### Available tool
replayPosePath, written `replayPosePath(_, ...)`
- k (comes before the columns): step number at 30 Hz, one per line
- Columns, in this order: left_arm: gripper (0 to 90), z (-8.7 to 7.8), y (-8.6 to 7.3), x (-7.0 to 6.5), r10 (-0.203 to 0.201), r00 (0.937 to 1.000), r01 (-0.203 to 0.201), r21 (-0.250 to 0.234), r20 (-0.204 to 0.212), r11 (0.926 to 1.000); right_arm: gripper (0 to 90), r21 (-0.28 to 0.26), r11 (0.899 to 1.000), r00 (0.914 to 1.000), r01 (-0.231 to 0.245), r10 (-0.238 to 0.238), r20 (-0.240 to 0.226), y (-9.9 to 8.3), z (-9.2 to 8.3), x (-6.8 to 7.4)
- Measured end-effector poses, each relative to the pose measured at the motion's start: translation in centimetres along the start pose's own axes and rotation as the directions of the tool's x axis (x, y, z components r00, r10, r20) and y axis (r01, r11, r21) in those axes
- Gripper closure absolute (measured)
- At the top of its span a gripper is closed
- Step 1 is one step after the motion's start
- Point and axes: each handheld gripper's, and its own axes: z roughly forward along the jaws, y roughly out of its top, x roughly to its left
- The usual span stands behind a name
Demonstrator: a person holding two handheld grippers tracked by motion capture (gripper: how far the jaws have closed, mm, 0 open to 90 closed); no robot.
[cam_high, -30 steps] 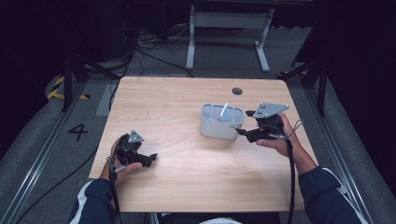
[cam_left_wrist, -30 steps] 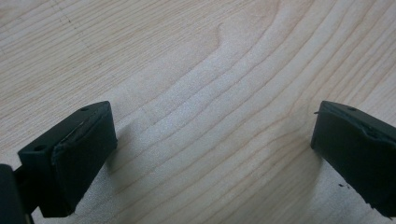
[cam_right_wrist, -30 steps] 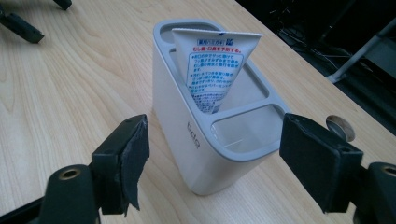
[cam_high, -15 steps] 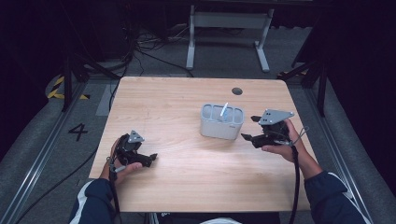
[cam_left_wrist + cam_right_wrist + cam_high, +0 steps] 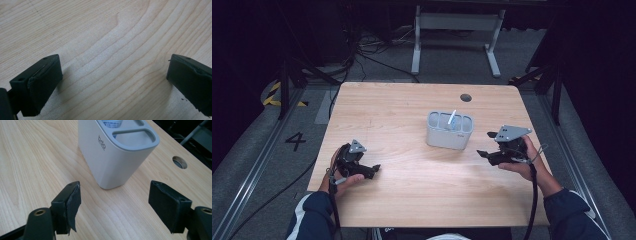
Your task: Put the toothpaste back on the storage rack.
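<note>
A grey holder (image 5: 450,131) with several slots stands right of the table's middle, and a slim white and blue item (image 5: 452,119) sticks up from one slot. My right gripper (image 5: 486,144) hovers just right of it, open, its jaws pointing at the holder with a gap between. In the right gripper view the holder (image 5: 112,157) stands beyond the open gripper (image 5: 115,205), with nothing between the jaws. My left gripper (image 5: 373,170) rests low at the table's near left, open. In the left gripper view the left gripper (image 5: 115,82) has only bare wood between its wide jaws.
The wooden table (image 5: 402,110) has a round cable hole (image 5: 466,97) behind the holder, also in the right gripper view as the hole (image 5: 179,162). A metal frame (image 5: 457,30) and cables lie on the dark floor beyond the far edge.
My right gripper has drawn back from the holder, toward the person and a little to the right, and sunk lower. The left gripper has stayed where it was.
</note>
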Motion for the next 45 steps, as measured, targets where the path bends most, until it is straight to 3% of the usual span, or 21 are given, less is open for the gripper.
replayPosePath(27, 0.5, 0.0, 0.0, 0.0, 0.000, 1.0000, 0.000, 0.002, -0.002, 1.0000, 27.0, 0.078, 0.996, 0.9986, -0.045, 0.043, 0.030, -5.9, -1.2, 0.1)
replayPosePath(34, 0.5, -0.1, 0.0, 0.0, -0.005, 1.0000, 0.005, 0.004, 0.001, 1.0000, 26.8, 0.100, 0.991, 0.9948, -0.083, 0.077, 0.066, -7.7, -1.3, -0.1)
replayPosePath(45, 0.5, -0.1, 0.0, 0.0, -0.001, 1.0000, 0.001, 0.004, -0.003, 1.0000, 25.5, 0.092, 0.981, 0.9847, -0.169, 0.164, 0.060, -10.5, -2.1, -0.1)
